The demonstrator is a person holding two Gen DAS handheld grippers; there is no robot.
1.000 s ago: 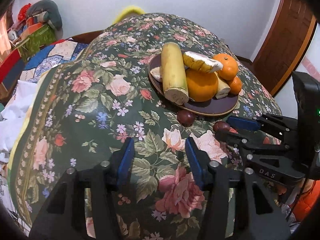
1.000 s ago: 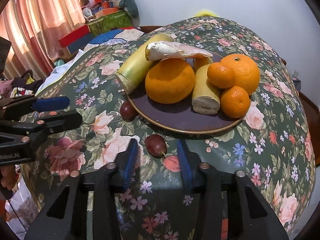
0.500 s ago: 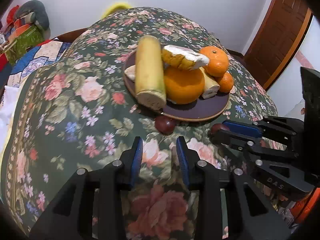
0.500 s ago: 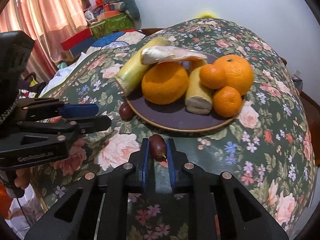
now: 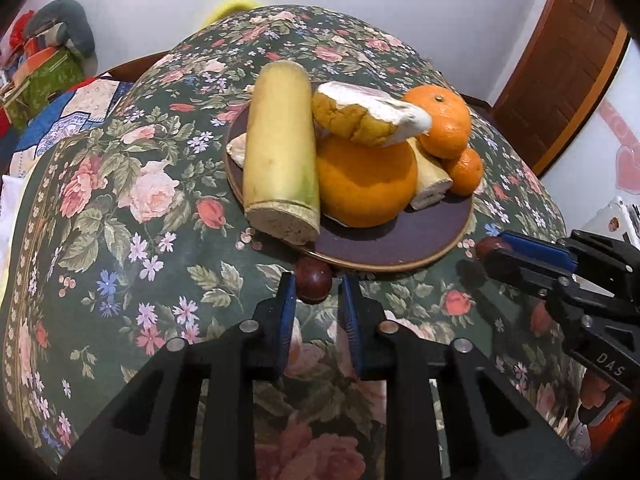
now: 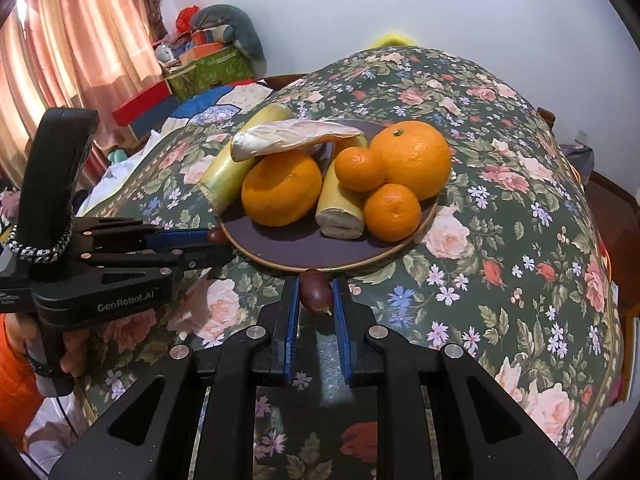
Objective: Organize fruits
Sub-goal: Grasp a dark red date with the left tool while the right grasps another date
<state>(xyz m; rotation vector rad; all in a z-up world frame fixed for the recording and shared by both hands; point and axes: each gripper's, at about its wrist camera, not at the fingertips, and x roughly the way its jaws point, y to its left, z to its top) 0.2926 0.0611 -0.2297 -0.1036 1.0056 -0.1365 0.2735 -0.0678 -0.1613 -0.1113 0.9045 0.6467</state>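
Observation:
A dark plate (image 5: 404, 240) (image 6: 288, 250) on the floral tablecloth holds oranges (image 6: 414, 158), a big orange fruit (image 5: 366, 180), pale cut stalks (image 5: 280, 152) and a peel piece (image 5: 368, 116). My left gripper (image 5: 315, 286) has its blue pads closed around a small dark red fruit (image 5: 314, 284) at the plate's near rim; it also shows in the right wrist view (image 6: 216, 234). My right gripper (image 6: 315, 292) is shut on a second dark red fruit (image 6: 316, 292), just in front of the plate; it appears in the left wrist view (image 5: 490, 250).
The round table with floral cloth (image 6: 500, 184) drops away on all sides. A bed with a blue quilt (image 5: 80, 104) and boxes (image 6: 208, 68) lie to the left. A wooden door (image 5: 560, 72) is at the right. Curtains (image 6: 72, 40) hang far left.
My left gripper moved forward to the plate's rim and closed on the left dark fruit. My right gripper stayed shut on the other fruit and edged closer to the plate.

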